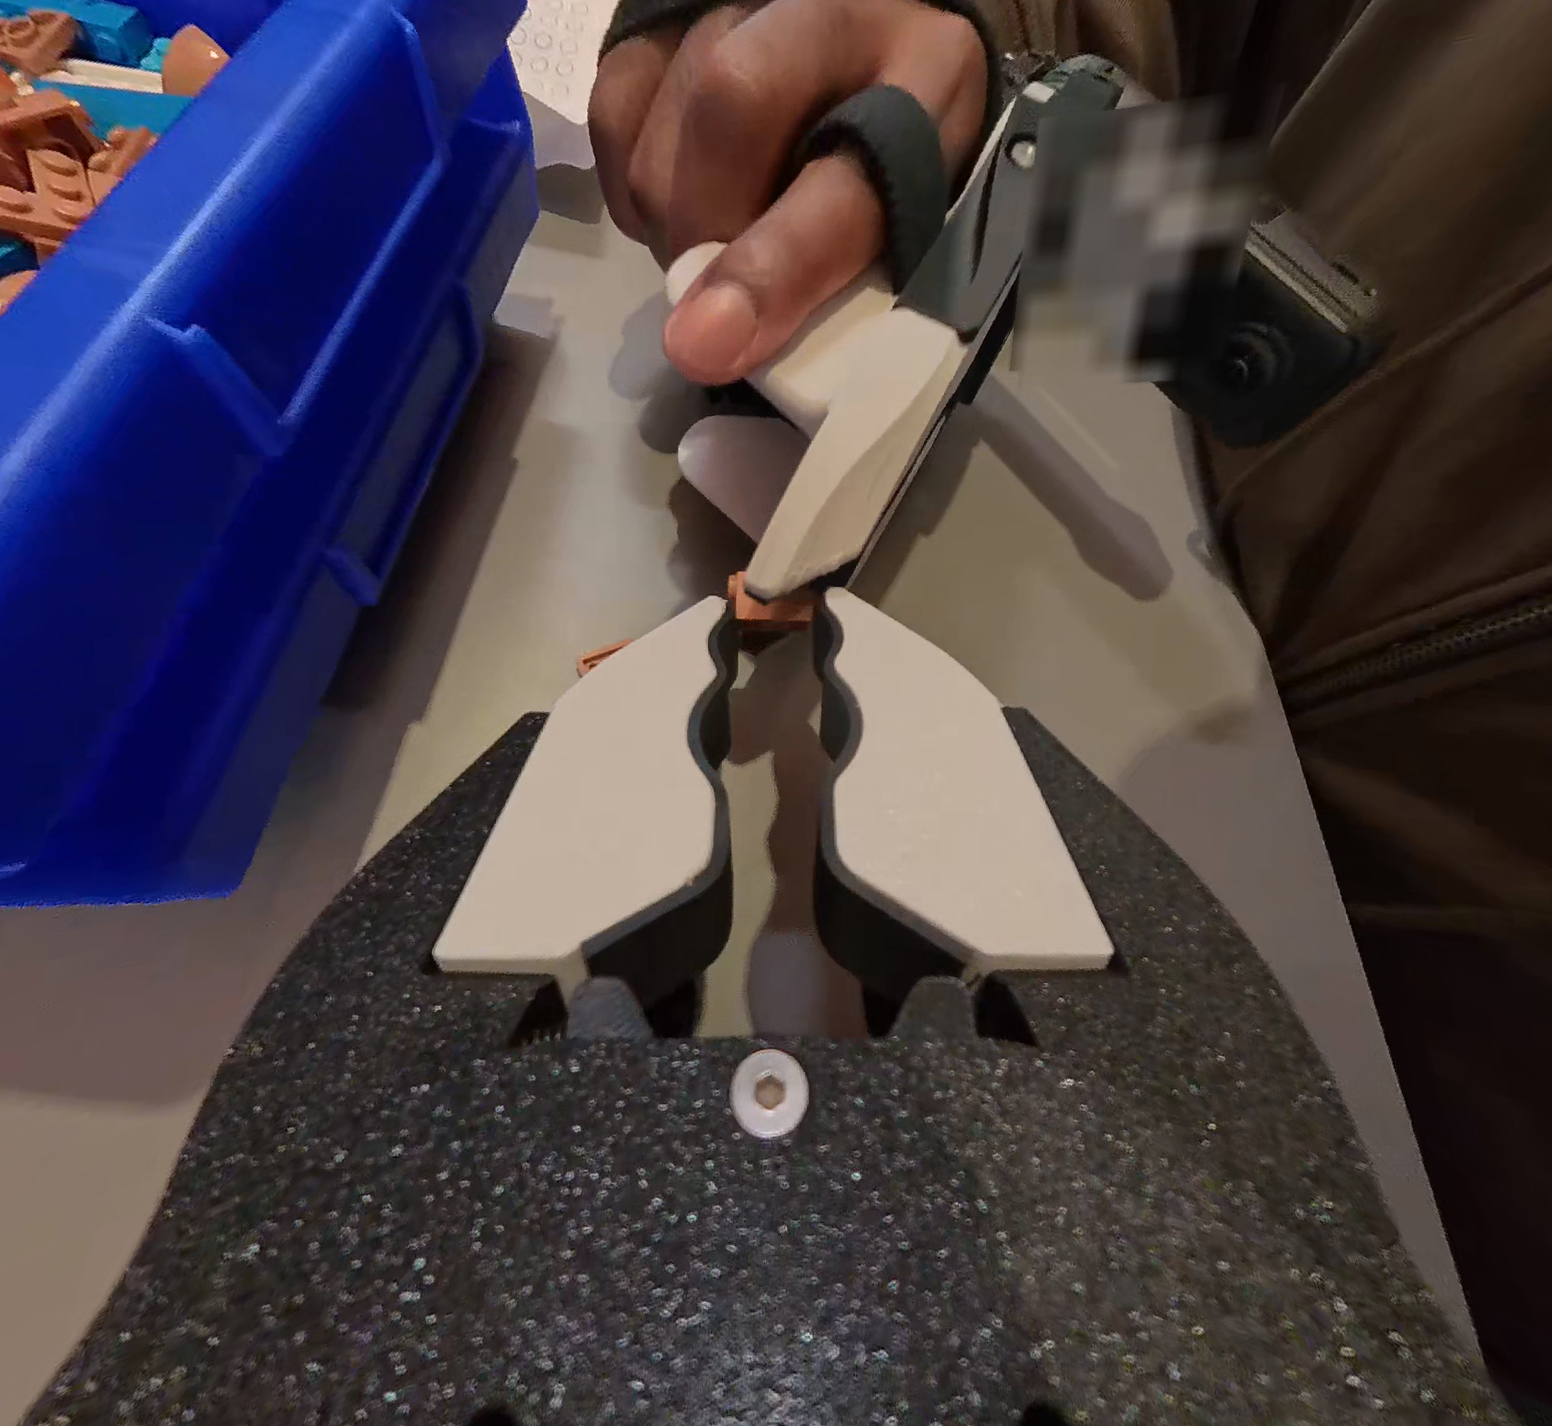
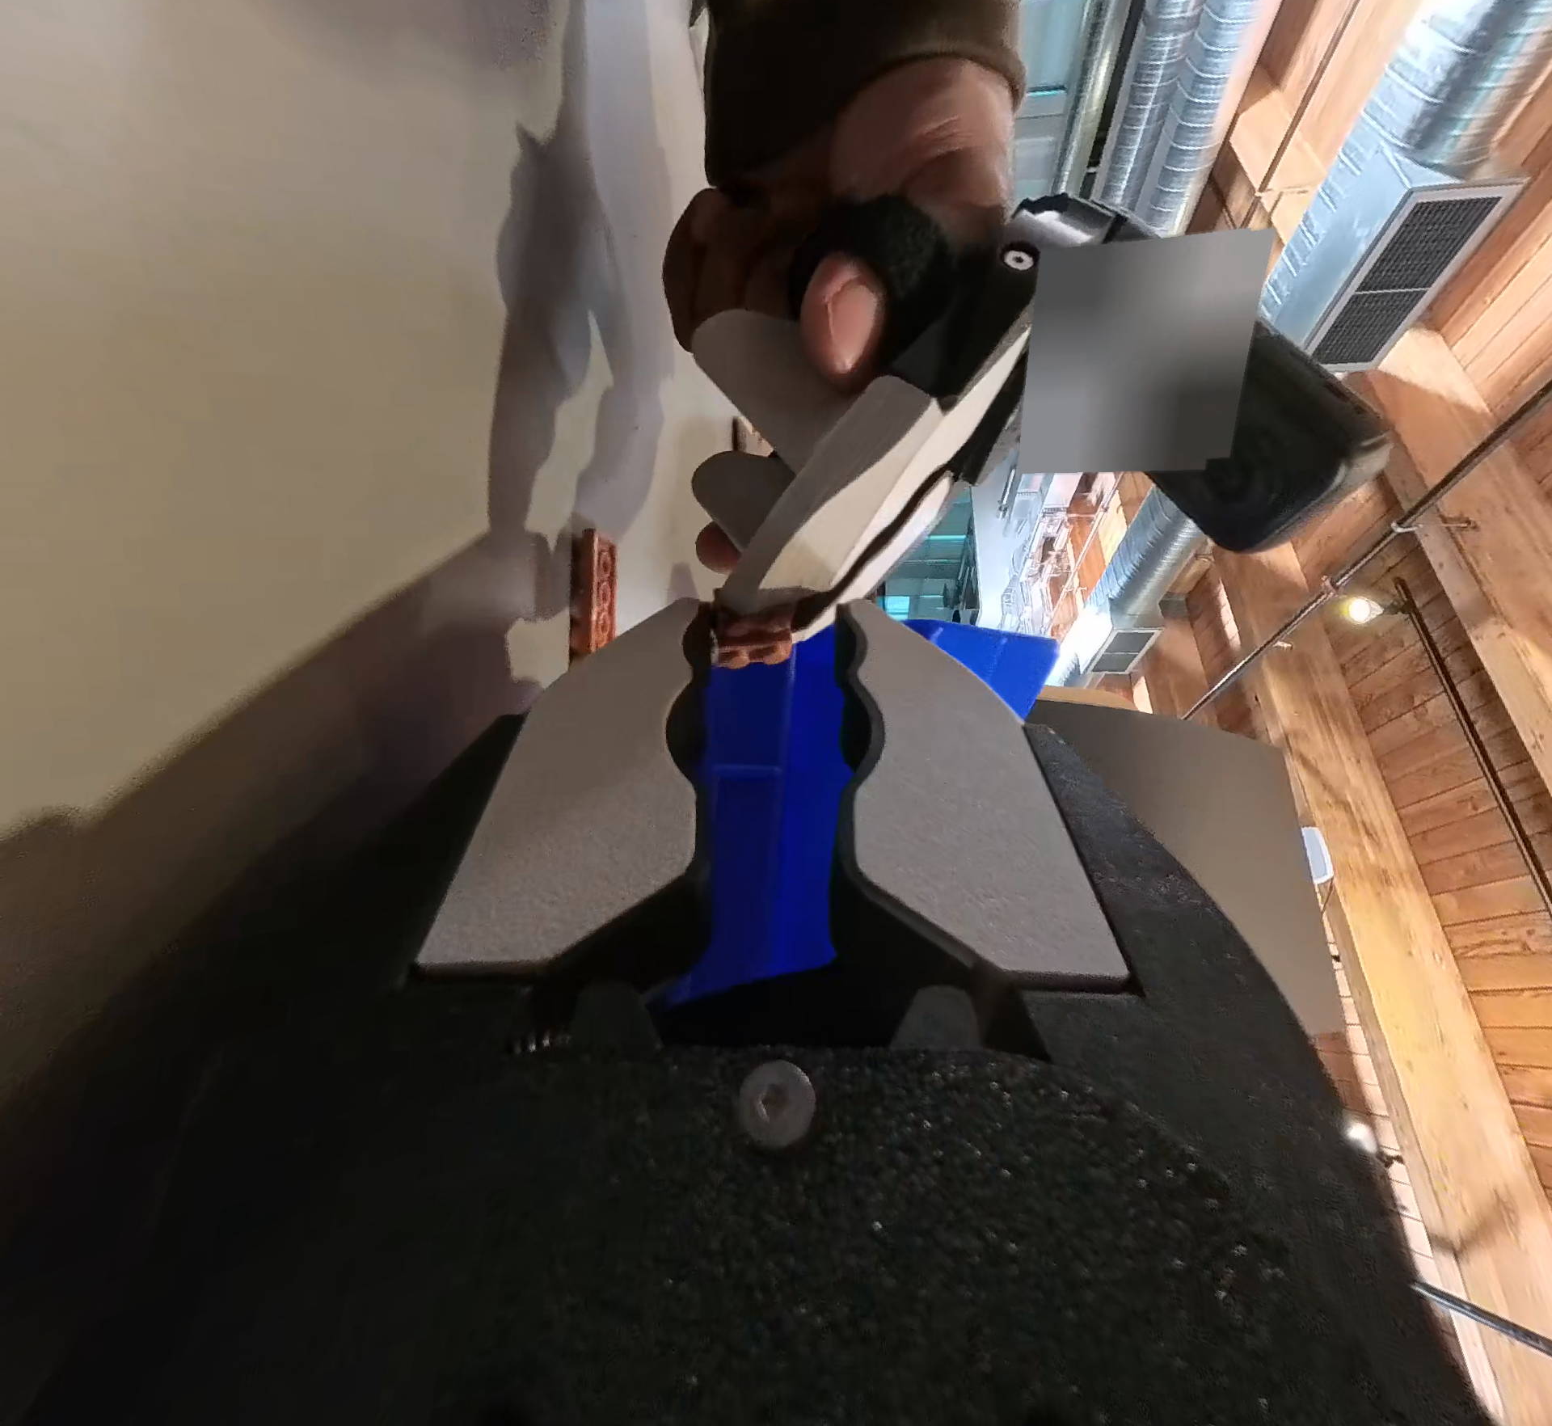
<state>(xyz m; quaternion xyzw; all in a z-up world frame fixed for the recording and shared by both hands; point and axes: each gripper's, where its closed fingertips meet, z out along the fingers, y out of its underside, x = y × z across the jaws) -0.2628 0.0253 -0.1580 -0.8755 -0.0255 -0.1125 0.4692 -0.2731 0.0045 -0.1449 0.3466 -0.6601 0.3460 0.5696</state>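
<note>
My left gripper (image 1: 777,613) is shut on a small brown brick (image 1: 774,616) and holds it just above the grey table (image 1: 579,512). My right gripper (image 1: 785,586), held in a hand, comes down from above and its tip touches the top of the brick. In the right wrist view the right gripper (image 2: 768,617) has its jaws a little wider apart than the brick (image 2: 752,647). The brick lies against the left finger only. The left gripper (image 2: 760,600) pinches the brick from the far side there.
A blue bin (image 1: 294,378) holding brown and teal bricks stands at the left, and it also shows in the right wrist view (image 2: 747,798). A loose brown plate (image 1: 600,657) lies on the table beside the fingertips. A white studded baseplate (image 1: 563,17) lies behind. A person's brown jacket (image 1: 1386,462) fills the right. Left and right tips are no more than a few centimetres apart.
</note>
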